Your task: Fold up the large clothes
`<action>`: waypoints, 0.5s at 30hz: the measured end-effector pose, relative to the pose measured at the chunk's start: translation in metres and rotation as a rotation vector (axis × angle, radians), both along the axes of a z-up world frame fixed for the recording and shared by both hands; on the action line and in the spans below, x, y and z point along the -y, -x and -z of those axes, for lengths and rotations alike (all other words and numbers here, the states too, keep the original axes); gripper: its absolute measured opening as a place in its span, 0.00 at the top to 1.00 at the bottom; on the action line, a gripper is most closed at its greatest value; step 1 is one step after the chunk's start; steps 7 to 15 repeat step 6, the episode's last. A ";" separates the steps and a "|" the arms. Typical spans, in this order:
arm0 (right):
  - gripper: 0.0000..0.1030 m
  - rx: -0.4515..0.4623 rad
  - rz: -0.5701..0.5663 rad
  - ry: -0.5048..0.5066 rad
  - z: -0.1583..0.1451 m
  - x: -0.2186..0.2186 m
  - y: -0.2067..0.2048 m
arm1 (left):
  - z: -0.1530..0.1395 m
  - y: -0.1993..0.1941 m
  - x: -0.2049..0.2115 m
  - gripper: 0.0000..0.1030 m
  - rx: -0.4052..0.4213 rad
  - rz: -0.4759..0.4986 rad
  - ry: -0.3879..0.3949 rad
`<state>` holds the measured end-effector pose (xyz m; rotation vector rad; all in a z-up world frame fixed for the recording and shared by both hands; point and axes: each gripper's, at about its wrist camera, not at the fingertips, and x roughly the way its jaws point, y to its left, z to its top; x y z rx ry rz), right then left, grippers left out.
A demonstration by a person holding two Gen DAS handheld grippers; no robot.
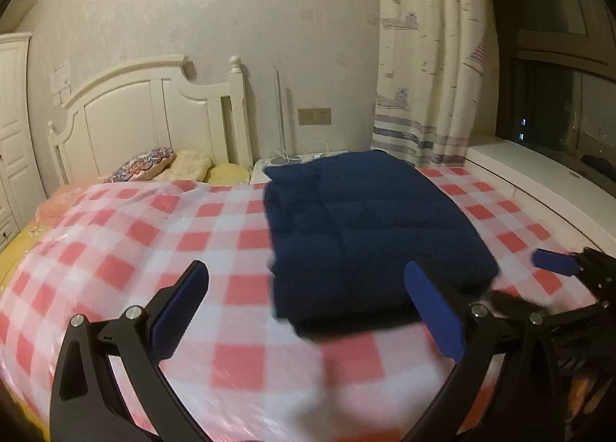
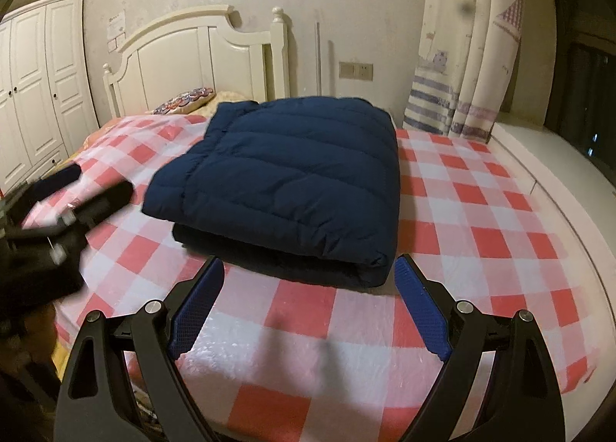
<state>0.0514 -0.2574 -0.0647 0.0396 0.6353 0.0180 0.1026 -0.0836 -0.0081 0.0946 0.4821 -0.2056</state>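
Navy quilted puffer jacket (image 2: 285, 188) lies folded into a neat rectangle on the red-and-white checked bedcover (image 2: 481, 218). Left gripper (image 1: 308, 307) and right gripper (image 2: 308, 299) both spread, empty. Folding looks essentially complete.

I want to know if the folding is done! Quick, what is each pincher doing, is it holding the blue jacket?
Left gripper: open, holding nothing.
Right gripper: open, holding nothing; the folded navy jacket lies free on the checked bed cover.
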 end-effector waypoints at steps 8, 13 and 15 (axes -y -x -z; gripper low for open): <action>0.16 0.018 0.197 -0.007 -0.033 0.108 -0.031 | -0.019 -0.129 -0.146 0.02 -0.113 -0.262 -0.026; 0.16 0.018 0.197 -0.007 -0.033 0.108 -0.031 | -0.019 -0.129 -0.146 0.02 -0.113 -0.262 -0.026; 0.16 0.018 0.197 -0.007 -0.033 0.108 -0.031 | -0.019 -0.129 -0.146 0.02 -0.113 -0.262 -0.026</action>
